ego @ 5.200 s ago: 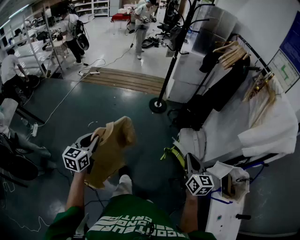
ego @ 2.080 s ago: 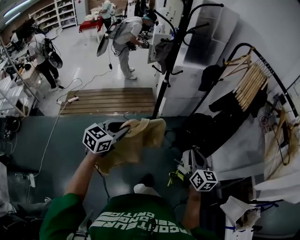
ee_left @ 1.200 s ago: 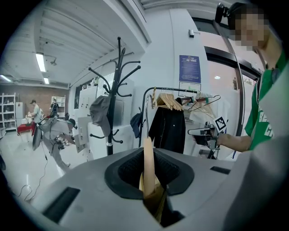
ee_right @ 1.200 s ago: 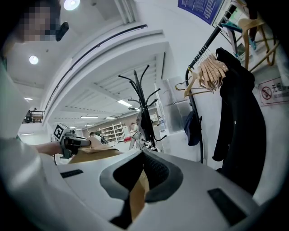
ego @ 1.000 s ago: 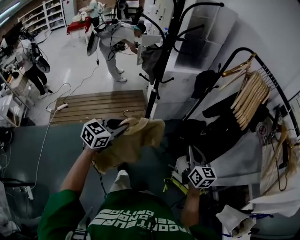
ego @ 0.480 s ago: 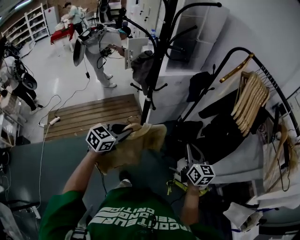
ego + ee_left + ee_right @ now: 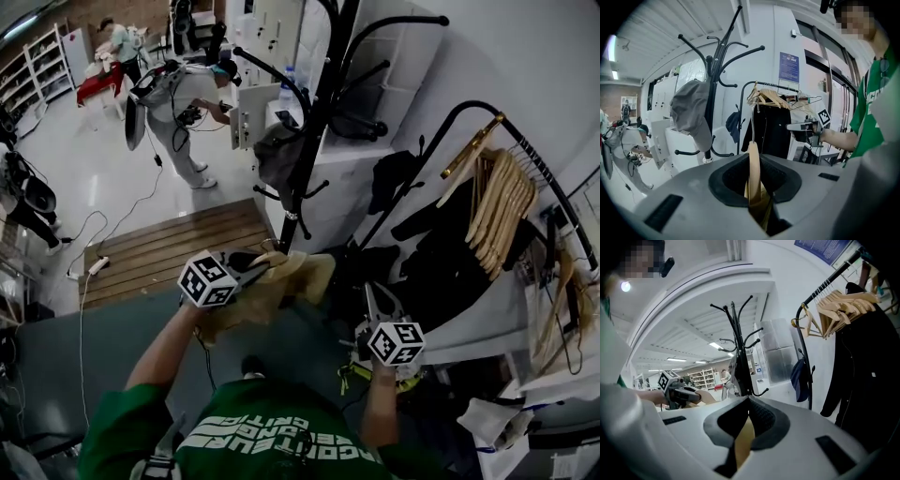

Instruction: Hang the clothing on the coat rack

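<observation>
Gripping wooden hanger (image 7: 753,164) in left gripper (image 7: 251,274), jaws narrowed onto it, tan garment (image 7: 292,279) draped below, near coat rack (image 7: 317,112). Holding right gripper (image 7: 377,302) pinched together, seemingly empty. Could miss peg, shed garment if hanger tilts.

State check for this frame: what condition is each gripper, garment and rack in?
left gripper: shut on the wooden hanger
wooden hanger: upright between the jaws, carrying the tan garment
tan garment: held up, not yet on the coat rack
right gripper: jaw tips together; tan patch behind them, unidentifiable
coat rack: upright, grey item hanging on it
clothes rail: bare hangers and black jacket hanging
</observation>
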A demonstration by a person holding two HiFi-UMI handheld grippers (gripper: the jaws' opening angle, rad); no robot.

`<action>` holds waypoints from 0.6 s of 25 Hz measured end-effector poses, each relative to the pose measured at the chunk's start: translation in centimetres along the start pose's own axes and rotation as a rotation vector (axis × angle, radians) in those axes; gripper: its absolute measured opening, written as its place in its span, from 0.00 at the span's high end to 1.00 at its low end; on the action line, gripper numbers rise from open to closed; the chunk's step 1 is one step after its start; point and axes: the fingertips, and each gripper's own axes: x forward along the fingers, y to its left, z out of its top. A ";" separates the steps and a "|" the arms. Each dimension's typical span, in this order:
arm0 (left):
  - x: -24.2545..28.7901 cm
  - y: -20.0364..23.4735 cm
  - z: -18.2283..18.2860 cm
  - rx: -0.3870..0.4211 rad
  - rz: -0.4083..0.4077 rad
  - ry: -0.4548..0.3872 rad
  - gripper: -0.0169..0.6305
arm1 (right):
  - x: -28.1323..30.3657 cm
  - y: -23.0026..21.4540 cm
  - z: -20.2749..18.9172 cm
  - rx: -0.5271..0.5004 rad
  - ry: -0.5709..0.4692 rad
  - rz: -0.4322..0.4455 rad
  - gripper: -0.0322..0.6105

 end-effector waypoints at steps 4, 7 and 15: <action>0.2 1.4 0.0 0.009 -0.030 0.004 0.89 | 1.2 1.1 0.0 -0.006 0.006 -0.019 0.94; 0.3 2.1 -0.1 0.019 -0.055 0.008 0.89 | 1.9 1.9 -0.2 -0.015 0.011 -0.030 0.94; 1.3 2.7 -1.2 0.029 -0.100 0.020 0.89 | 3.6 4.1 -0.4 -0.039 0.020 -0.028 0.94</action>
